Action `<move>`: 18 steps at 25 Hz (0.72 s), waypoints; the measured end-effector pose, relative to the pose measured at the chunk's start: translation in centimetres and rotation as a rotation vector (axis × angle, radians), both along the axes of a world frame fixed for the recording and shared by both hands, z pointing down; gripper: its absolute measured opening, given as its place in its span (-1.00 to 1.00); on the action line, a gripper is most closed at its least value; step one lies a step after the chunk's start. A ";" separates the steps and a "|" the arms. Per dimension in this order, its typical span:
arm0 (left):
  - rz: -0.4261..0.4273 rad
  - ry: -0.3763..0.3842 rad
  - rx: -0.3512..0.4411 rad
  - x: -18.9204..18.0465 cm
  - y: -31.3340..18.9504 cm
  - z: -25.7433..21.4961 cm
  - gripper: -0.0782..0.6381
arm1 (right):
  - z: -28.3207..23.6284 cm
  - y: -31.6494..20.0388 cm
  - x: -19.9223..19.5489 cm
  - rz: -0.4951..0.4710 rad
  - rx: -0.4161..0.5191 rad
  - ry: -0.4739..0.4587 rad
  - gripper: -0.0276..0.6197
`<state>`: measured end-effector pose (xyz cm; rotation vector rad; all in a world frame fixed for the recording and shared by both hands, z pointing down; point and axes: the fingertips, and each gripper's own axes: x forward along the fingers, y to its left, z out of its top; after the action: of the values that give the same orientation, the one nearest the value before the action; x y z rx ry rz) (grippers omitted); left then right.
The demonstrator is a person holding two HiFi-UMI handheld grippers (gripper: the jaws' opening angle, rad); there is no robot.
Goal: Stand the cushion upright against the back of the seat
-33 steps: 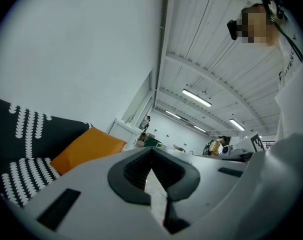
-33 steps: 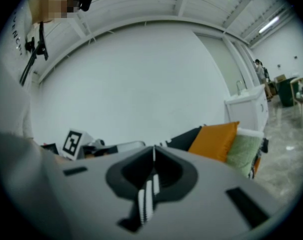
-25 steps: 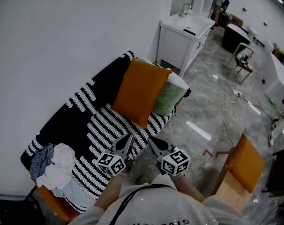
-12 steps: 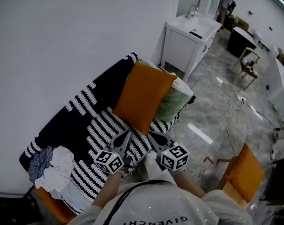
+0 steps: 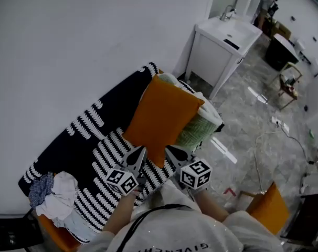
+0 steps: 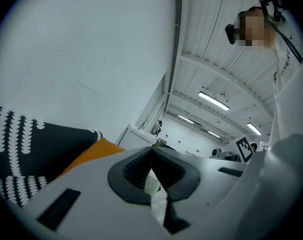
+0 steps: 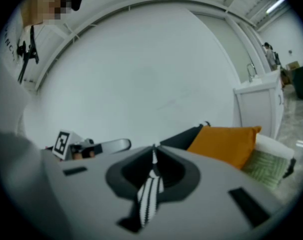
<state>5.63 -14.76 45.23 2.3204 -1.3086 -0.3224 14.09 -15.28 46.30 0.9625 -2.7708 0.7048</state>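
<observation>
The shirt (image 5: 169, 229) lettering, upside down, reads GIVENCHY.

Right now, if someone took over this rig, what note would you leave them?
Left gripper: shut on a pale bit of fabric at the striped cover's front edge.
Right gripper: shut on the striped cover.
Orange cushion: slanted at the far end, overlapping the green cushion.
Done: nothing on the cushion.
To do: release the cover, stand the cushion against the seat back.
</observation>
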 end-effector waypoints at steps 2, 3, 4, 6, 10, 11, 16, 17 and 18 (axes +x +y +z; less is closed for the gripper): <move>-0.005 -0.004 -0.008 0.0 -2.3 0.5 -0.71 | 0.6 -2.7 0.7 0.022 -0.013 0.004 -0.85; -0.009 -0.006 -0.017 -0.1 -3.2 0.8 -0.71 | 1.0 -3.9 1.1 0.036 -0.023 0.008 -0.85; -0.014 -0.008 -0.028 -0.1 -4.1 1.2 -0.71 | 1.4 -4.9 1.6 0.049 -0.036 0.012 -0.85; -0.021 -0.012 -0.045 0.2 -5.6 2.0 -0.71 | 2.6 -6.8 2.8 0.069 -0.064 0.023 -0.85; -0.038 -0.009 -0.068 0.5 -8.9 3.5 -0.71 | 5.0 -10.7 5.5 0.111 -0.106 0.048 -0.85; -0.041 -0.011 -0.074 0.5 -9.7 3.9 -0.71 | 5.5 -11.6 6.0 0.121 -0.114 0.051 -0.85; -0.061 -0.012 -0.109 0.4 -12.6 6.0 -0.71 | 7.5 -15.3 7.0 0.121 -0.146 0.076 -0.85; -0.066 -0.012 -0.115 0.3 -13.2 6.3 -0.71 | 7.8 -16.0 7.0 0.117 -0.146 0.088 -0.85; -0.070 -0.012 -0.121 0.3 -13.7 6.7 -0.71 | 8.1 -16.9 7.0 0.114 -0.141 0.105 -0.85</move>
<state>5.90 -28.45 51.93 2.1834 -1.3779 -0.2447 21.12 -32.16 54.41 1.1007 -2.5547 0.8288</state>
